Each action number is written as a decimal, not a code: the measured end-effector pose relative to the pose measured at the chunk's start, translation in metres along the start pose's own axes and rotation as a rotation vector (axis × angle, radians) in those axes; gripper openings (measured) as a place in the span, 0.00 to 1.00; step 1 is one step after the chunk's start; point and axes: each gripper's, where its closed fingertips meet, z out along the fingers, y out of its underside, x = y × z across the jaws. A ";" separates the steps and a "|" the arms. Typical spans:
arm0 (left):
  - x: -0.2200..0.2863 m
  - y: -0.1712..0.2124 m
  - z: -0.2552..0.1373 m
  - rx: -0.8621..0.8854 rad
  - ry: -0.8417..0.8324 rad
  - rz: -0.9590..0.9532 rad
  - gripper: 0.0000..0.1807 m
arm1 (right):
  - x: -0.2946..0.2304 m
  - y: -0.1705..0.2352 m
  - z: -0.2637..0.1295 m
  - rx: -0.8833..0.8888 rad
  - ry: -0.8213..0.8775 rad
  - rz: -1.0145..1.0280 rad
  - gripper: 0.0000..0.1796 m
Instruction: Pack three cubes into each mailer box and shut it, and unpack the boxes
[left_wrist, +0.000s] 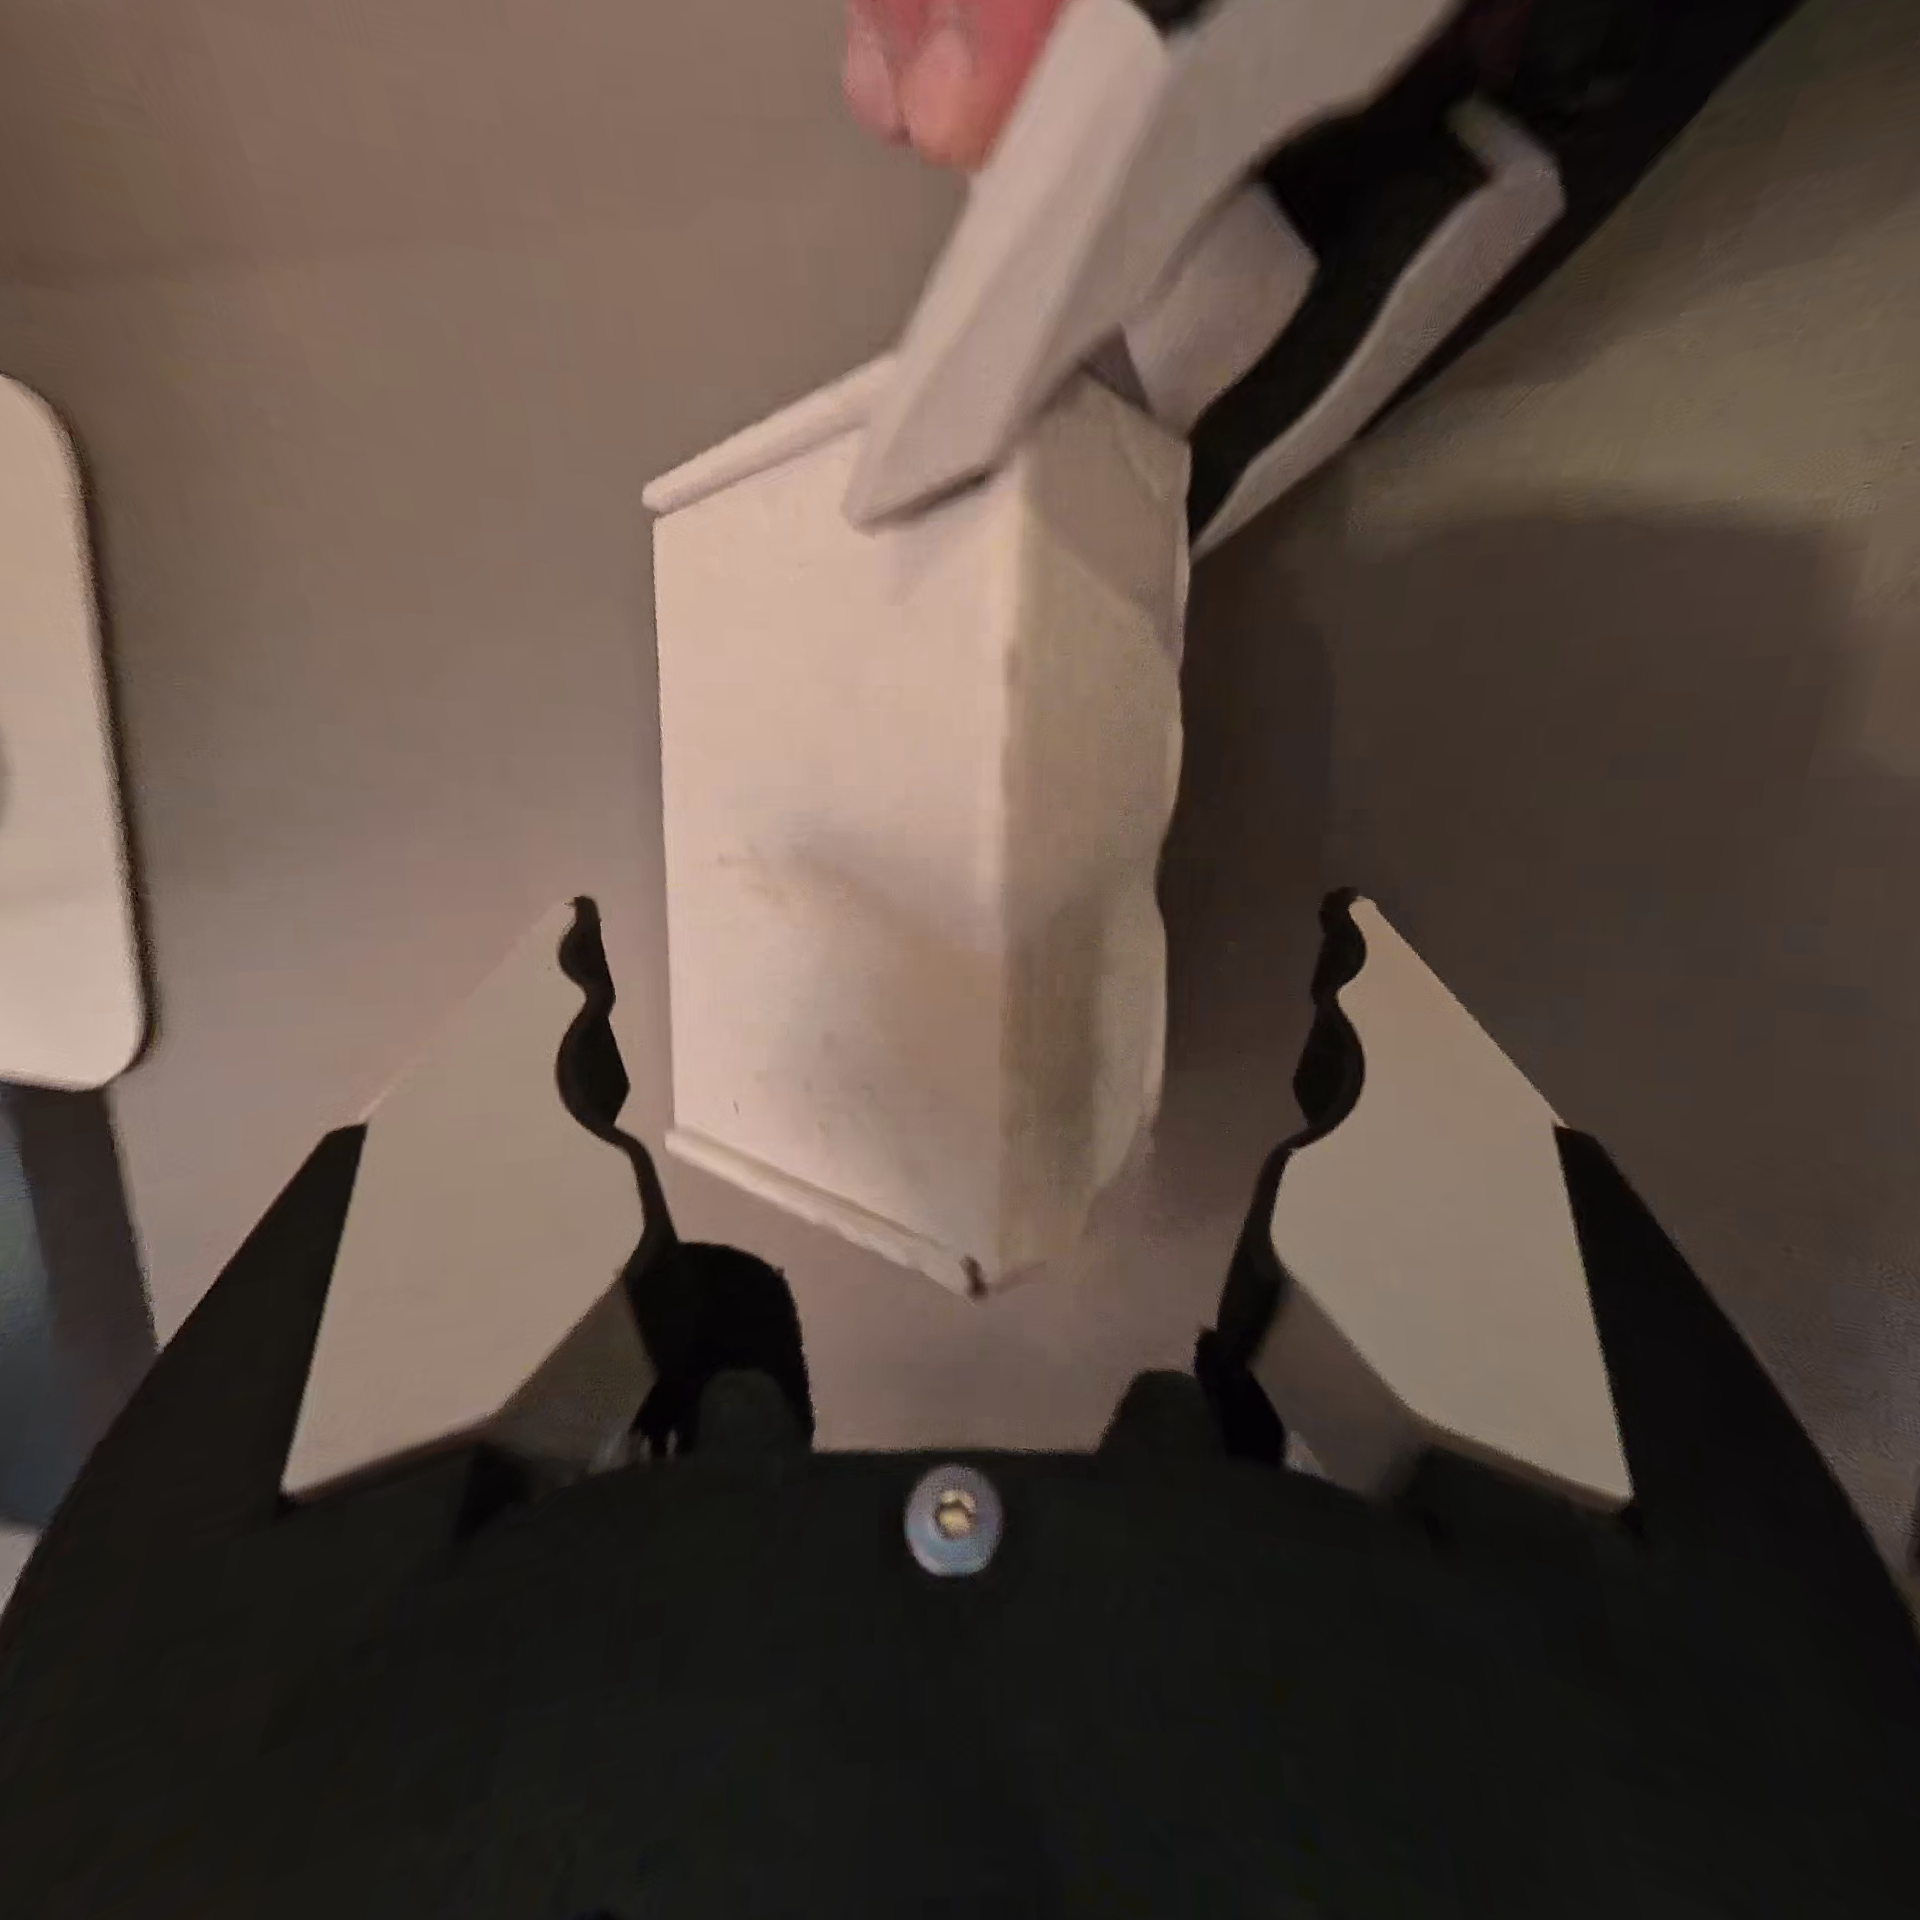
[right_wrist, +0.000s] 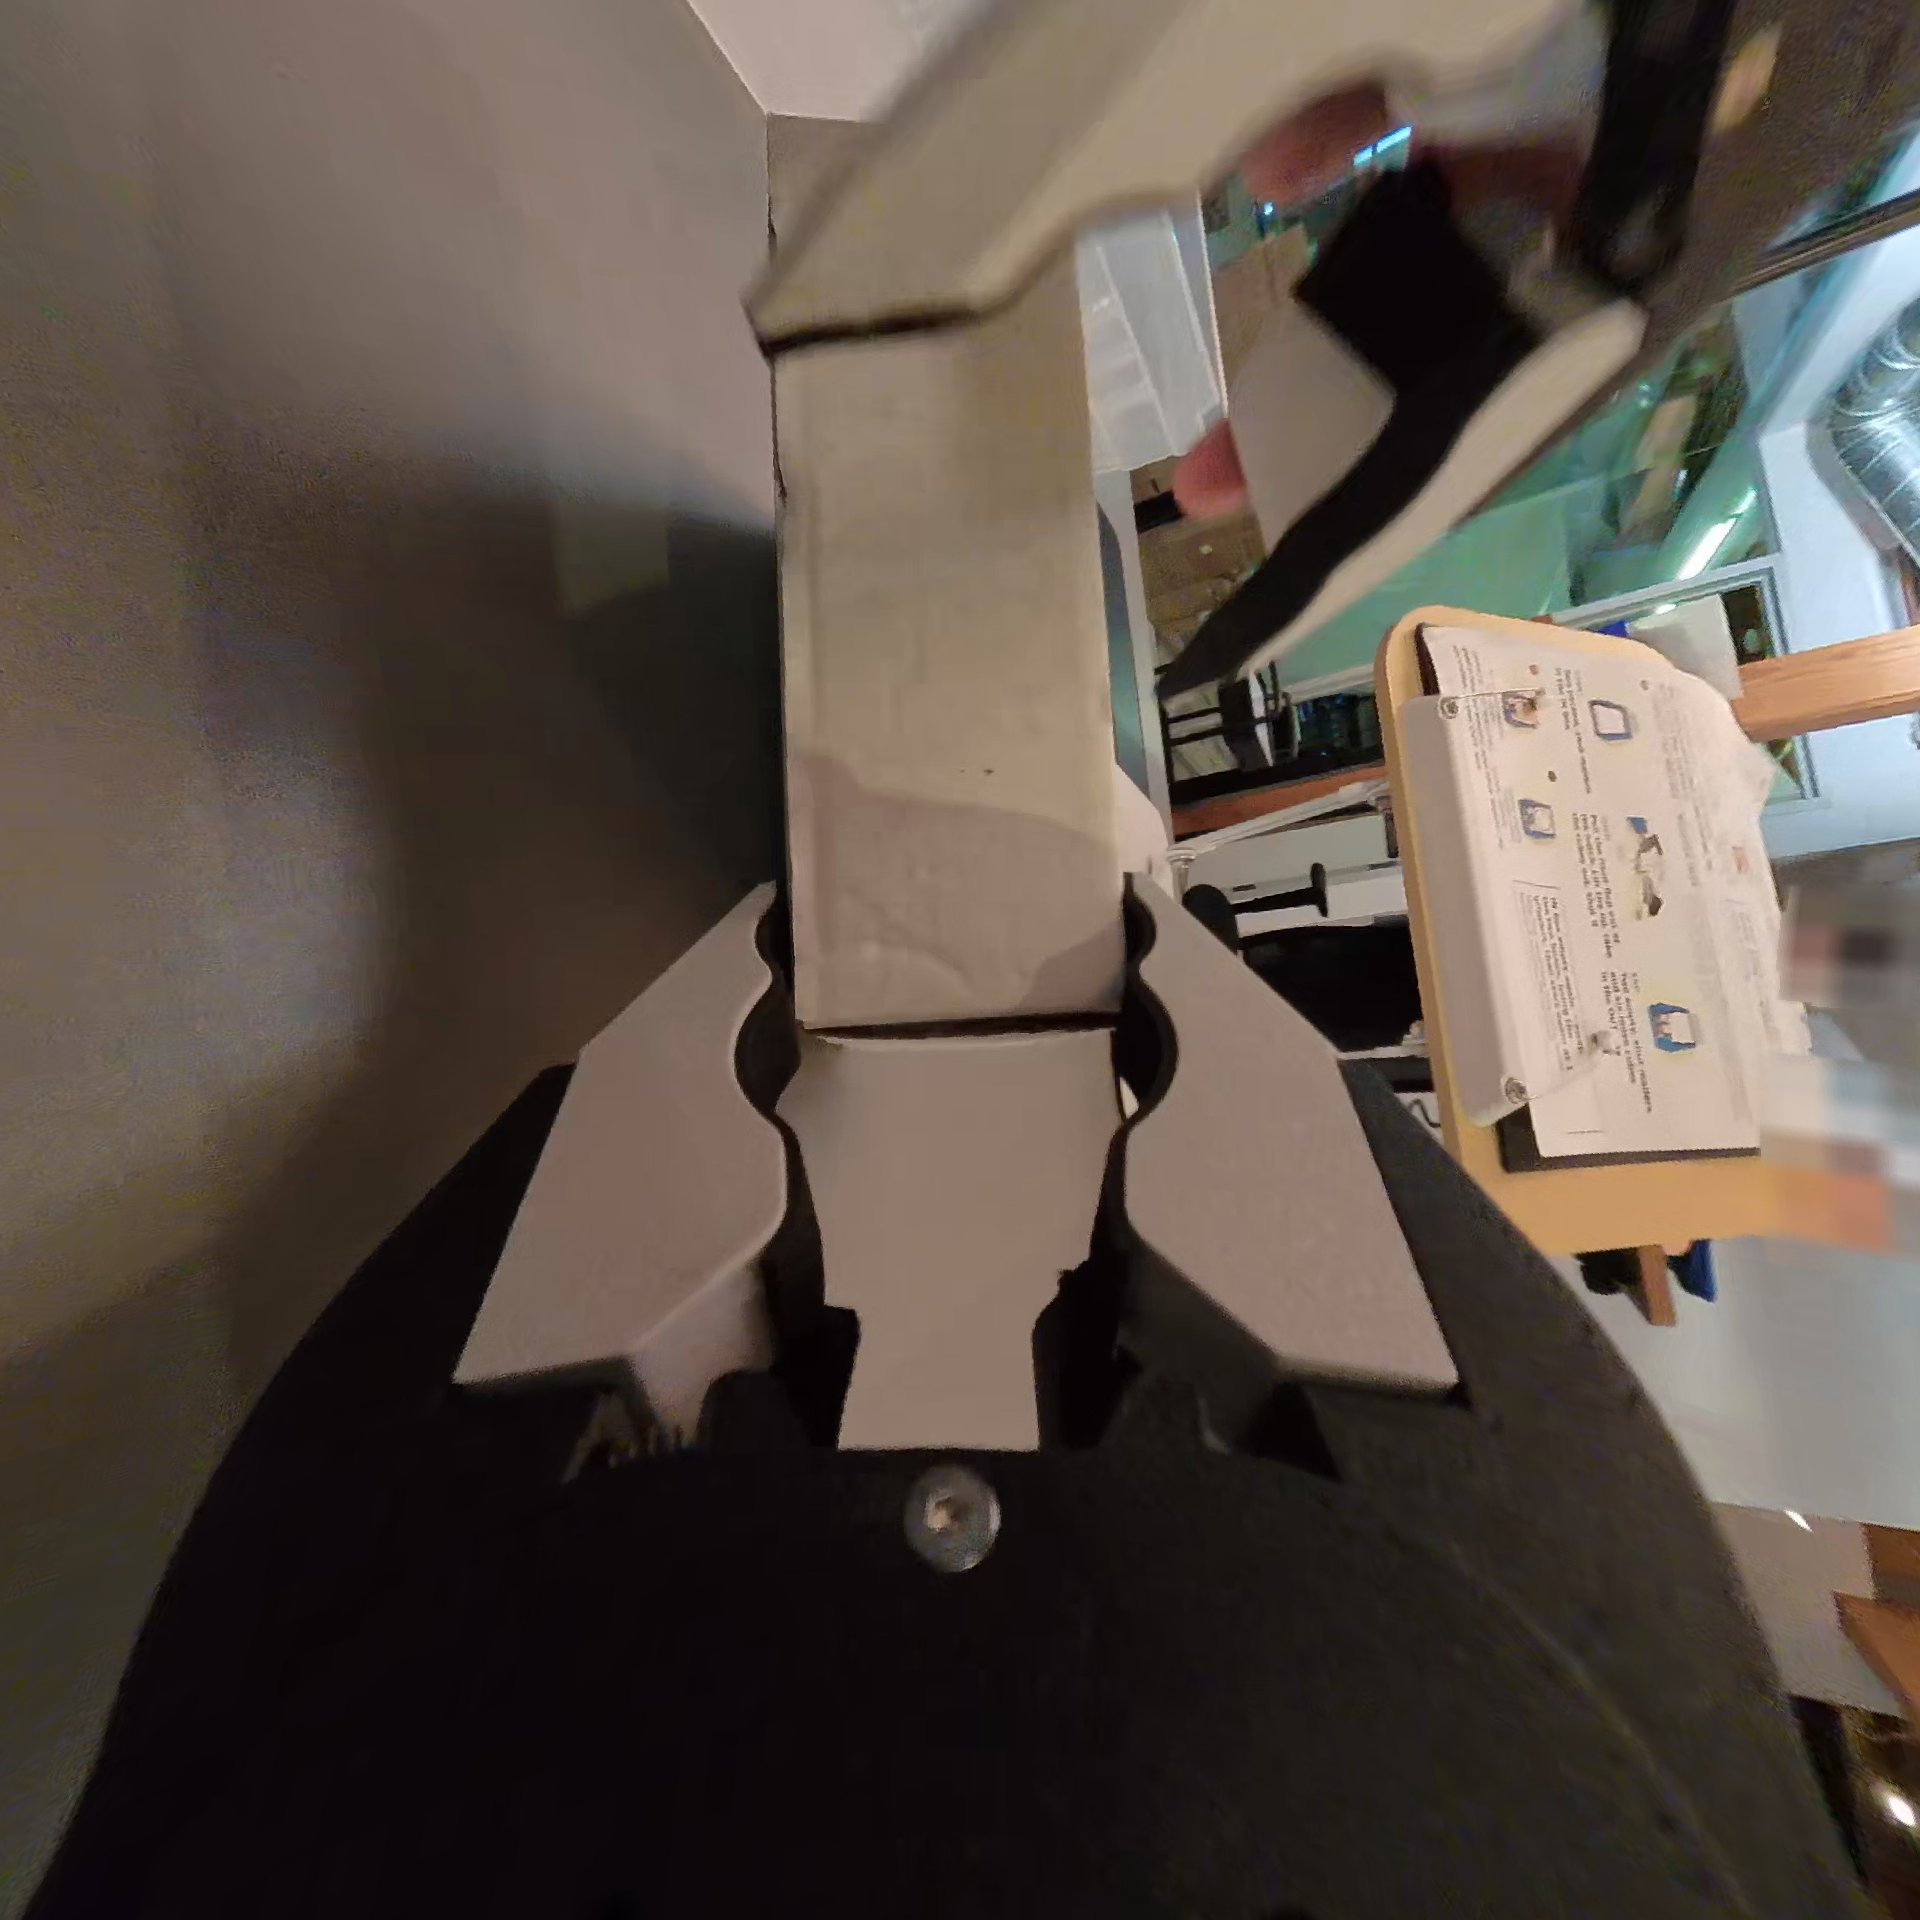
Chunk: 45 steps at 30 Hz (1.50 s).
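A shut white mailer box (left_wrist: 862, 831) hangs in the air over the grey table (left_wrist: 364, 364). My right gripper (right_wrist: 951, 899) is shut on one end of the box (right_wrist: 935, 644), with its tuck flap lying between the fingers. The right gripper also shows in the left wrist view (left_wrist: 1029, 457), clamping the box's far end. My left gripper (left_wrist: 961, 925) is open, its fingers on either side of the box's near end and not touching it. It shows open in the right wrist view (right_wrist: 971, 488) too. No cubes are in view.
A white flat thing with rounded corners (left_wrist: 52, 727) lies at the table's left edge. A wooden board with a printed sheet (right_wrist: 1579, 883) stands off to the right, with shelves and room clutter behind it. A hand (left_wrist: 925, 83) holds the right gripper.
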 end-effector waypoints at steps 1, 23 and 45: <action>0.004 0.005 -0.004 0.017 -0.067 0.009 0.72 | 0.001 0.001 -0.002 0.008 -0.010 0.019 0.33; -0.010 0.010 0.027 0.362 -0.542 0.117 0.44 | 0.010 0.000 -0.034 0.090 -0.106 0.168 0.38; -0.012 0.006 0.030 0.408 -0.426 0.072 0.43 | 0.008 -0.028 -0.046 0.098 -0.109 0.101 0.18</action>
